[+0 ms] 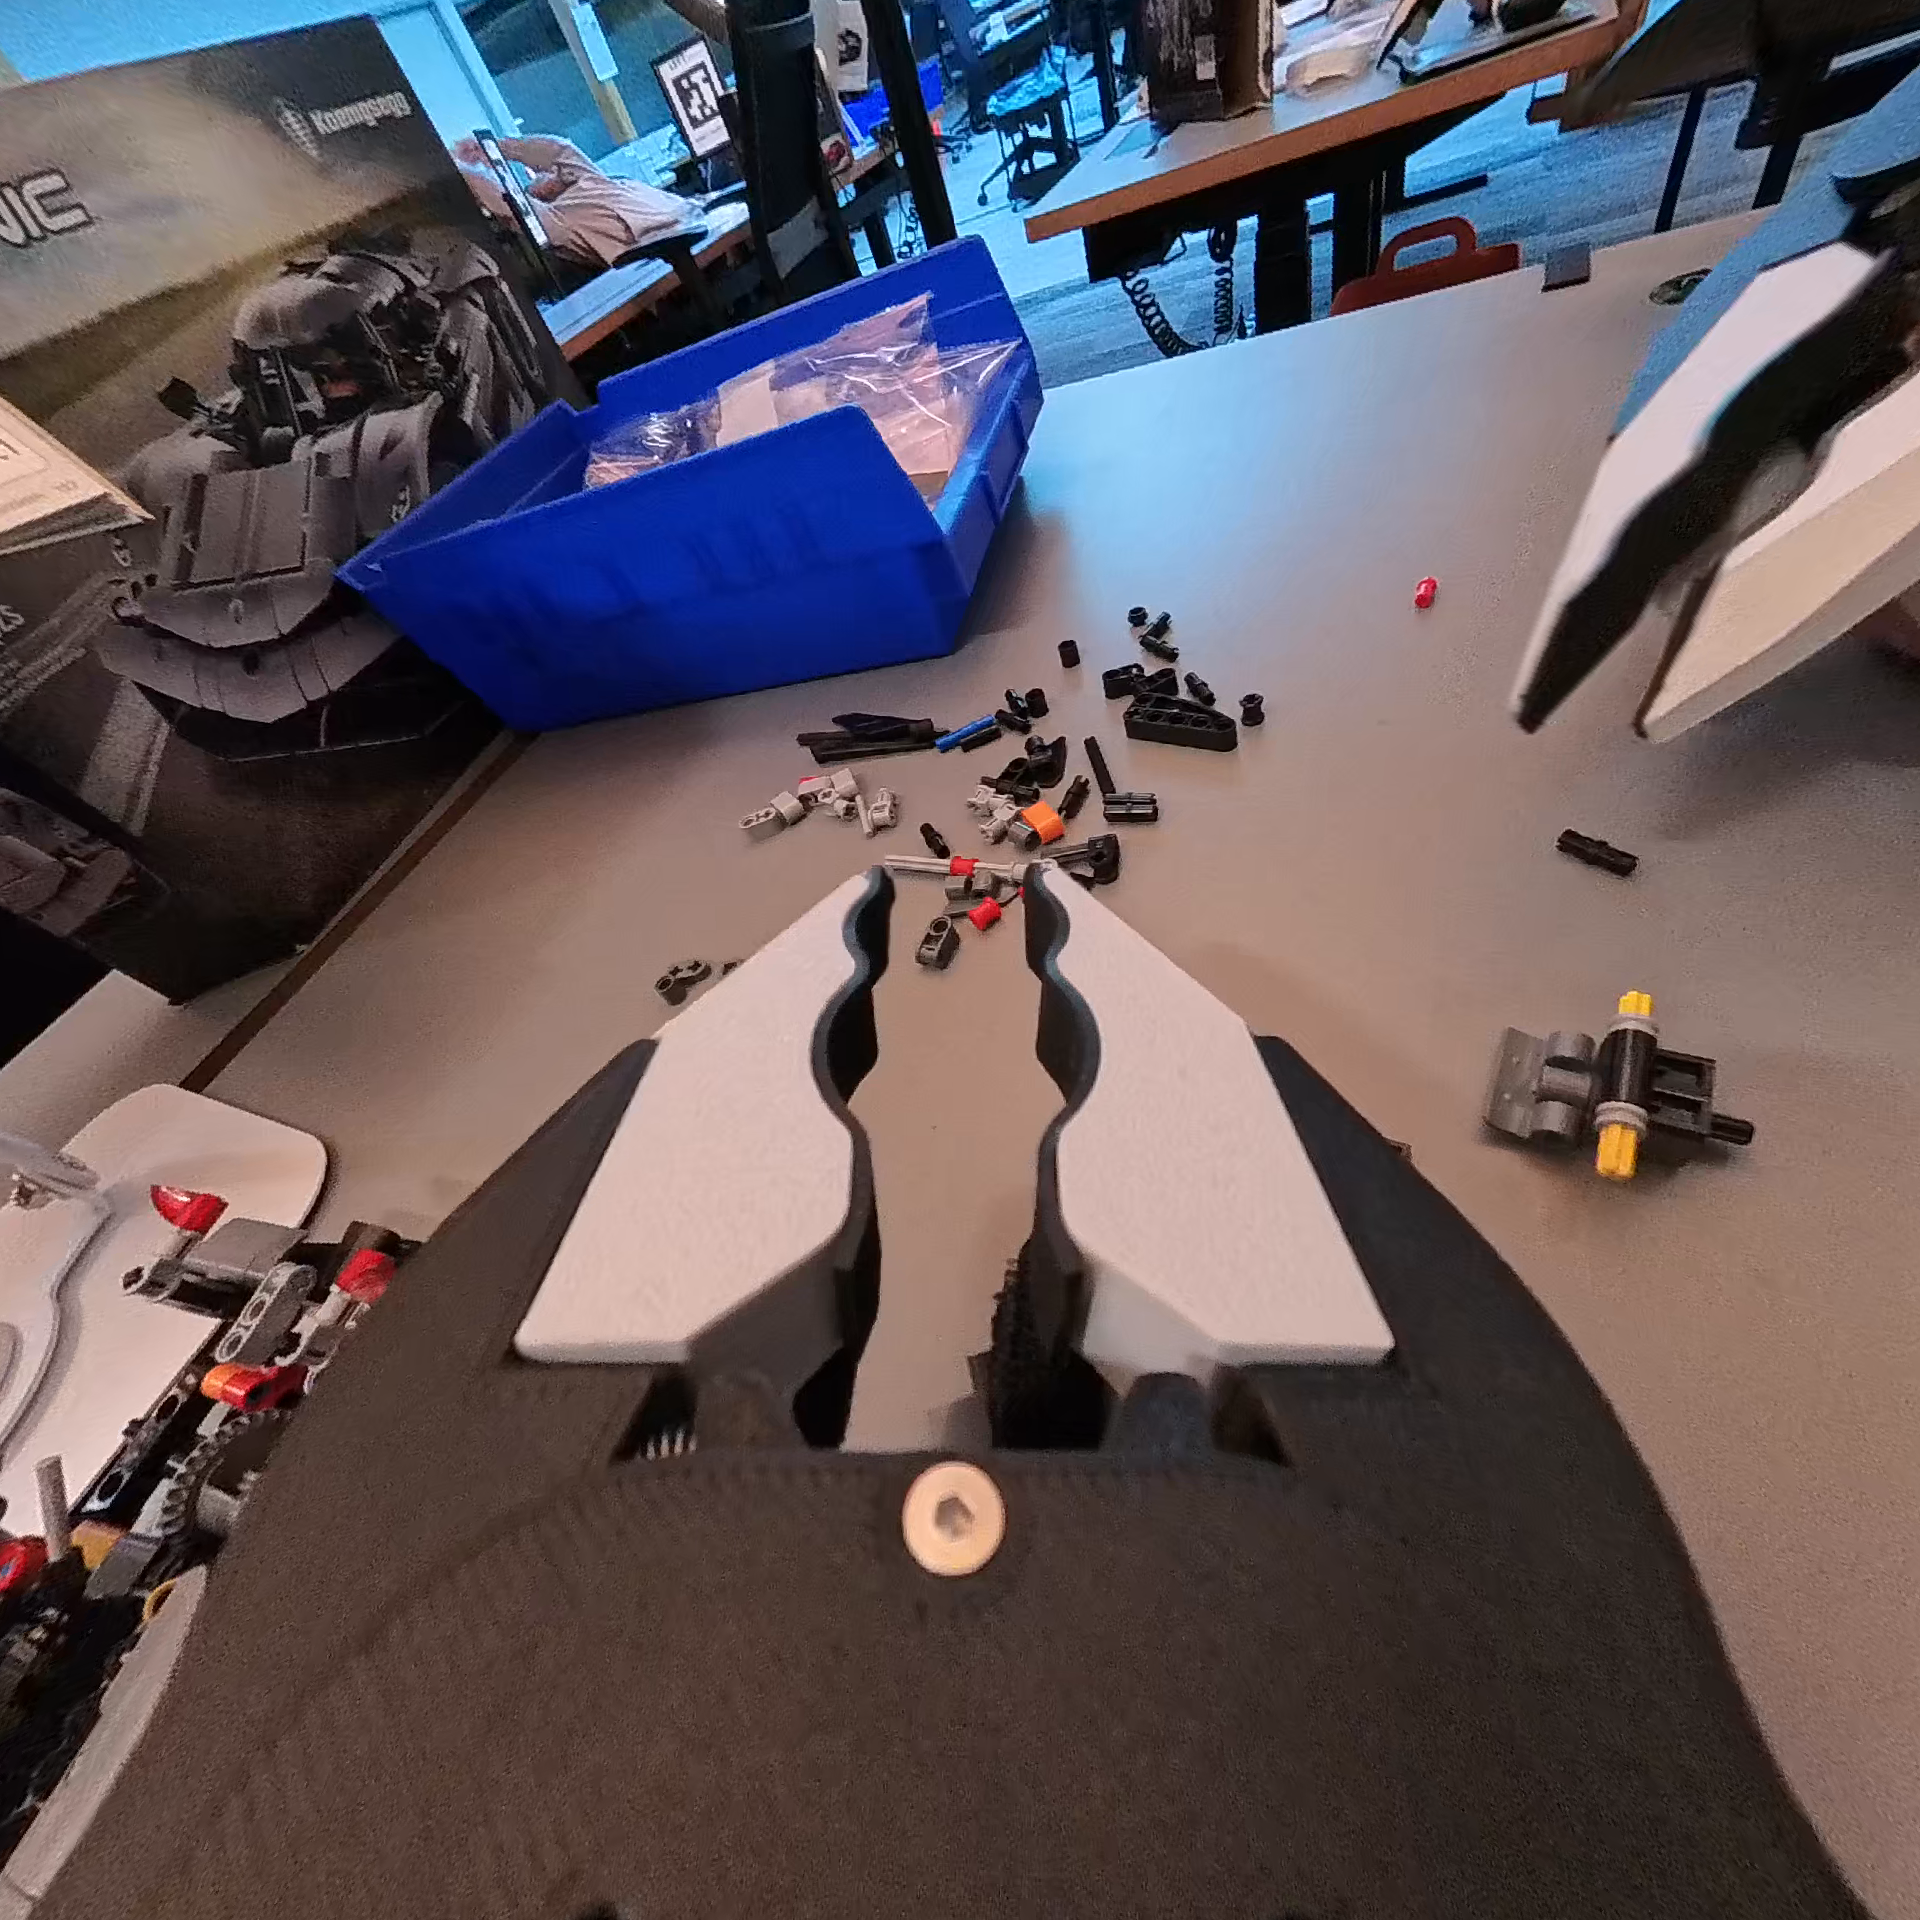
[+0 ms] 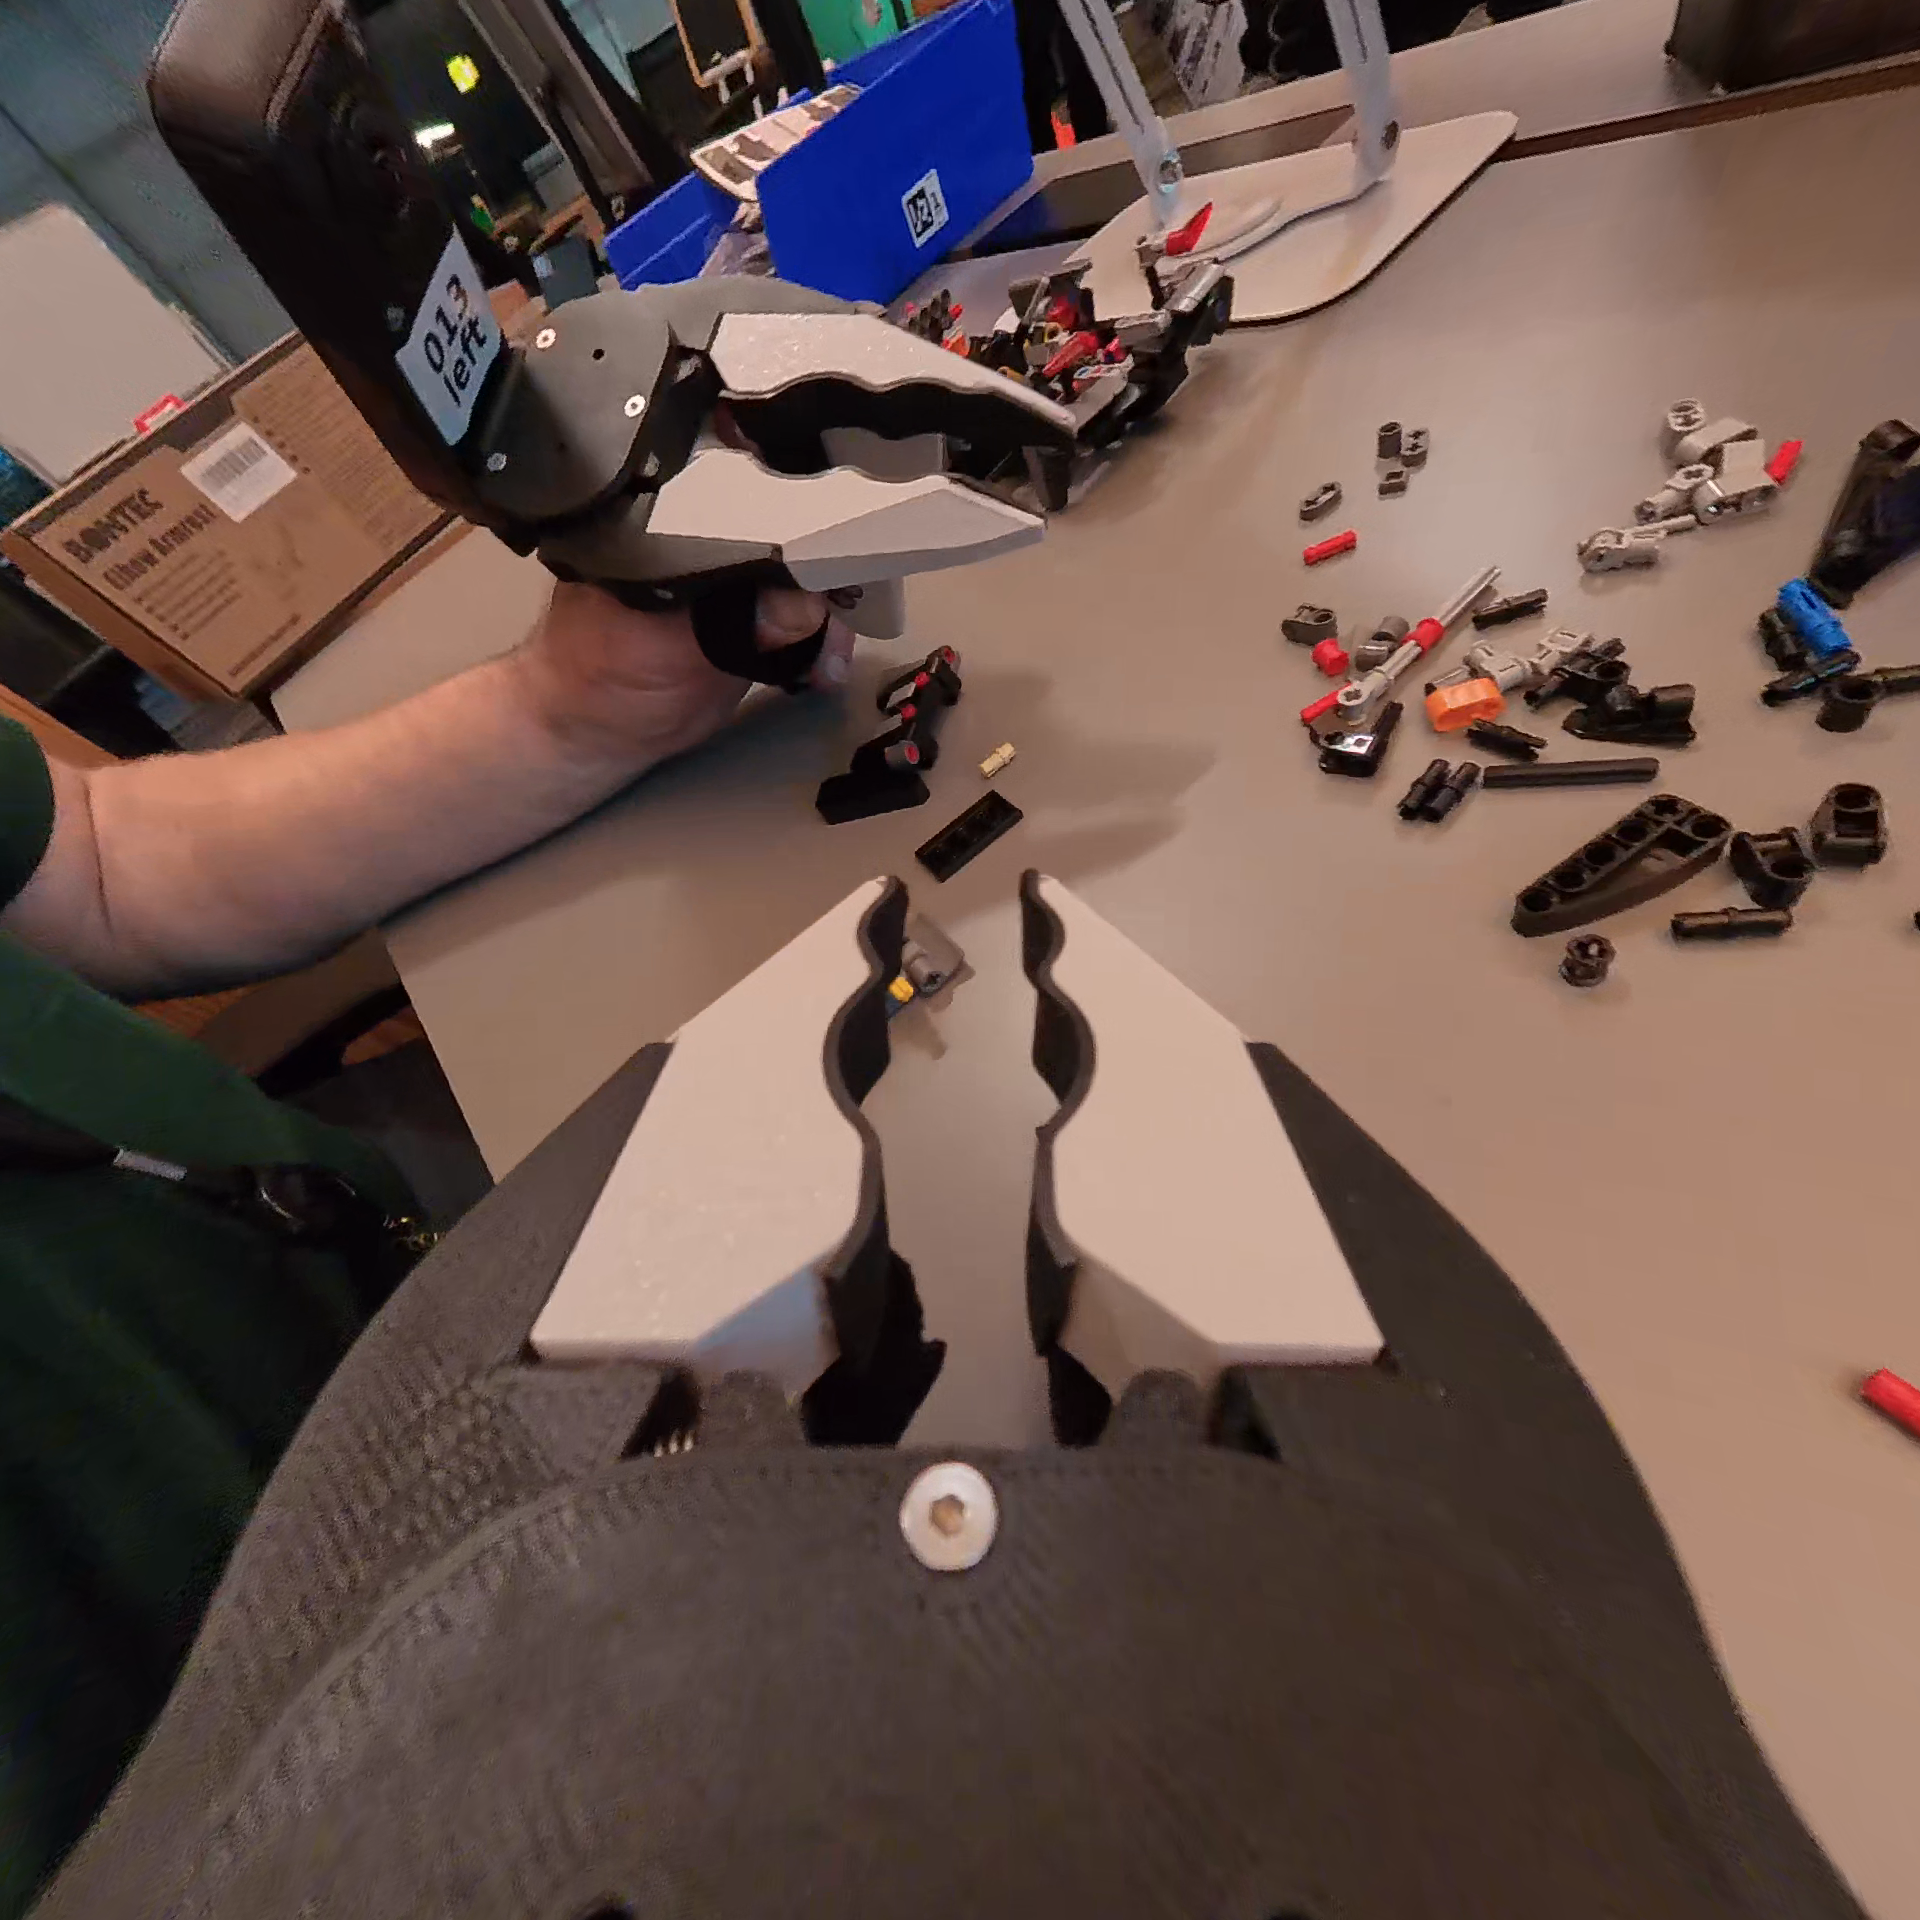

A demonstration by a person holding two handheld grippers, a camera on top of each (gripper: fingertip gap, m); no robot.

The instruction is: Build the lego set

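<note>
Left gripper (image 1: pixel 956 883) and right gripper (image 2: pixel 961 894), each with fingers parted and holding nothing, above a grey table (image 1: pixel 1351 520). A small grey-and-yellow assembly (image 2: pixel 925 971) lies partly hidden behind the right gripper's left finger. Beyond, a hand (image 2: pixel 665 675) grips the left gripper's handle, forearm resting on the table; its white label bears writing. Loose lego pieces (image 1: pixel 997 790) lie scattered mid-table; farther off, a blue bin (image 1: pixel 707 561) and a printed box (image 1: pixel 239 436), cut off at the edge.

A white sticker (image 2: pixel 449 350) with print sits on the left tool (image 2: pixel 1044 468). A cardboard box (image 2: pixel 223 540) carries printed lettering and a barcode label (image 2: pixel 237 470). The set's box (image 1: pixel 239 499) bears a brand name, and the blue bin (image 2: pixel 894 197) a small tag (image 2: pixel 924 207).
</note>
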